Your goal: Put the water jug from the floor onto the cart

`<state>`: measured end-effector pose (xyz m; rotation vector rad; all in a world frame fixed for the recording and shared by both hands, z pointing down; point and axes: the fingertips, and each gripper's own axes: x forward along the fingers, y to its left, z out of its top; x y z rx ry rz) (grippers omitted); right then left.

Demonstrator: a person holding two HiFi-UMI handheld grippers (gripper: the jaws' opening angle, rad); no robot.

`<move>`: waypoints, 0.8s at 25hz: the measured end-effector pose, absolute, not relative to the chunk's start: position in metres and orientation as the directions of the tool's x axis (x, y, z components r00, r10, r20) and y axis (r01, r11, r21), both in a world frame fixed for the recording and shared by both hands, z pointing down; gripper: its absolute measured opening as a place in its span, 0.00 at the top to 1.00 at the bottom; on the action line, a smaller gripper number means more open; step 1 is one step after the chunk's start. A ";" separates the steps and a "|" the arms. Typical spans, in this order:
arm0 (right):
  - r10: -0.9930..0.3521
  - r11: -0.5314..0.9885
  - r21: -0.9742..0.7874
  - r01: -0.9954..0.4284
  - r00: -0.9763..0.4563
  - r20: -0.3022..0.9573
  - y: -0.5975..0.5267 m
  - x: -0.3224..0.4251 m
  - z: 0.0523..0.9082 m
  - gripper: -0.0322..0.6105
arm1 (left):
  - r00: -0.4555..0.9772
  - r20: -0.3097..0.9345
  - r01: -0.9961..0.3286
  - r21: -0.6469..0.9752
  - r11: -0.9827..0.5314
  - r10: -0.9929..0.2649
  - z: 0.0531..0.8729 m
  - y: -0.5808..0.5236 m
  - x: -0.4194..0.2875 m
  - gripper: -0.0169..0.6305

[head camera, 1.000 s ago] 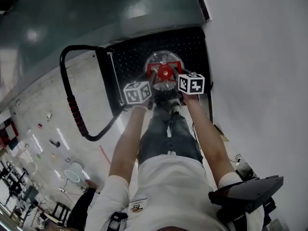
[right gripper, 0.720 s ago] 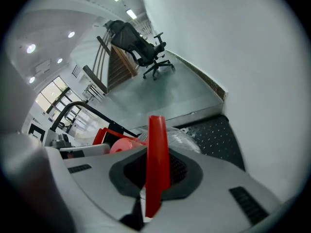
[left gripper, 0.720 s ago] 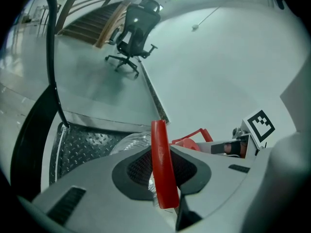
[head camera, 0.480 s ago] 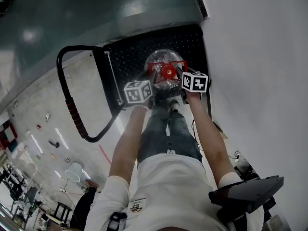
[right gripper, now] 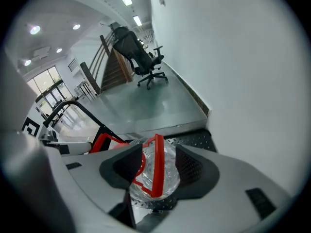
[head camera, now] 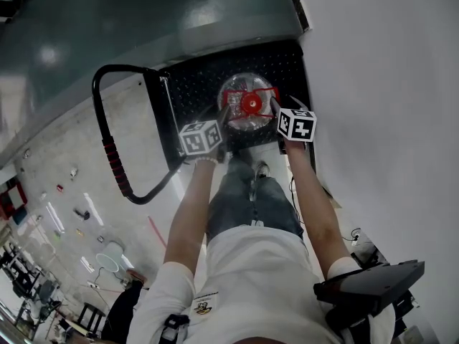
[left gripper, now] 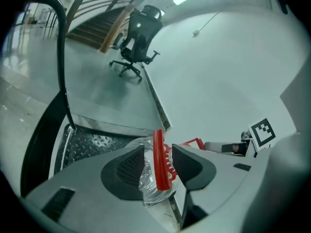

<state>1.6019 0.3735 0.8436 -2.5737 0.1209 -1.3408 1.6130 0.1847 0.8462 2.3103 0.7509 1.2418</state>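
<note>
The clear water jug (head camera: 247, 107) with a red cap and red carry handle stands upright on the cart's black studded deck (head camera: 190, 84). My left gripper (head camera: 224, 122) is at the jug's near left and my right gripper (head camera: 273, 111) at its near right. In the left gripper view the red handle bar (left gripper: 158, 160) stands between the opening jaws of the left gripper (left gripper: 158, 149), clear of both pads. The right gripper (right gripper: 159, 152) likewise has a red handle bar (right gripper: 157, 171) between its opening jaws with a gap on each side, above the jug's body (right gripper: 170, 178).
The cart's black push handle (head camera: 107, 149) loops out to the left. A white wall (head camera: 380, 84) runs close along the cart's right side. The person's legs and shoe (head camera: 261, 169) stand just behind the cart. An office chair (left gripper: 138, 38) and a staircase are farther off.
The right gripper has shifted a little to the right, away from the jug's cap, and the left a little to the left. The jug stays on the deck.
</note>
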 end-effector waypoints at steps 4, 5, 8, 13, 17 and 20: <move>-0.219 -0.969 -0.242 -0.048 0.619 0.754 0.367 1.602 0.808 0.65 | 0.521 0.614 0.226 0.570 -0.790 0.593 0.819 0.163 1.610 0.73; -0.234 -0.967 -0.242 -0.075 0.627 0.743 0.364 1.602 0.798 0.66 | 0.538 0.607 0.224 0.566 -0.793 0.585 0.809 0.160 1.608 0.74; -0.275 -0.959 -0.249 -0.135 0.651 0.708 0.363 1.582 0.762 0.83 | 0.576 0.590 0.240 0.539 -0.807 0.566 0.776 0.162 1.579 0.74; -0.360 -0.931 -0.296 -0.216 0.685 0.634 0.364 1.520 0.700 0.93 | 0.634 0.573 0.241 0.491 -0.837 0.519 0.720 0.171 1.499 0.97; -0.427 -0.904 -0.299 -0.306 0.686 0.588 0.365 1.481 0.661 0.93 | 0.666 0.542 0.243 0.492 -0.836 0.513 0.676 0.188 1.445 0.97; -0.466 -0.884 -0.314 -0.345 0.700 0.541 0.369 1.440 0.629 0.93 | 0.676 0.518 0.282 0.475 -0.834 0.524 0.642 0.206 1.405 0.97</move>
